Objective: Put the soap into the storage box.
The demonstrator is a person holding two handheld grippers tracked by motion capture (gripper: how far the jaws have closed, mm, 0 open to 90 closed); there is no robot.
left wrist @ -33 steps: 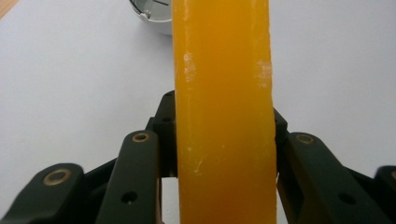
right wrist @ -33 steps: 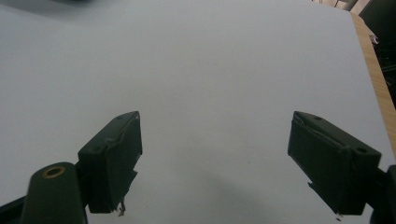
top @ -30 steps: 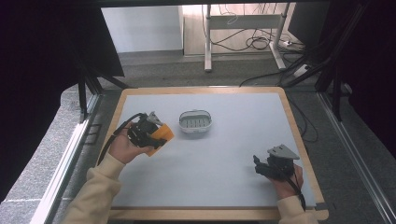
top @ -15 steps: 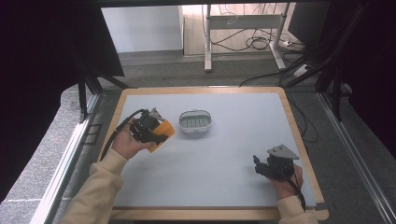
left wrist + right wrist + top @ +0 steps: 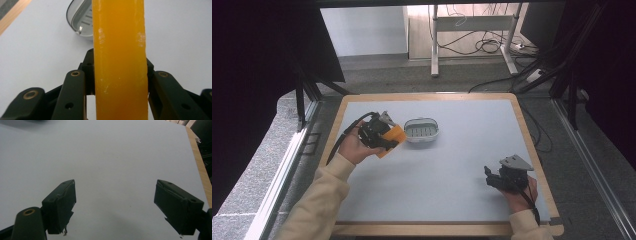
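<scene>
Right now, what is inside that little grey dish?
The dish shows just a ribbed bottom, nothing on it. In the left gripper view, the orange bar covers its right part.

Left gripper [image 5: 384,135]: black body with linked black jaw arms pinned by brass-ringed pivots and small dark screw holes, a black cable looping off its rear, a grey plate on top. Right gripper [image 5: 493,179]: black body with blocky black pads frayed at their lower edges, one brass-ringed pivot, a grey three-cornered plate on top, a black cable along the wrist. Person: cream long sleeves on both forearms.
</scene>
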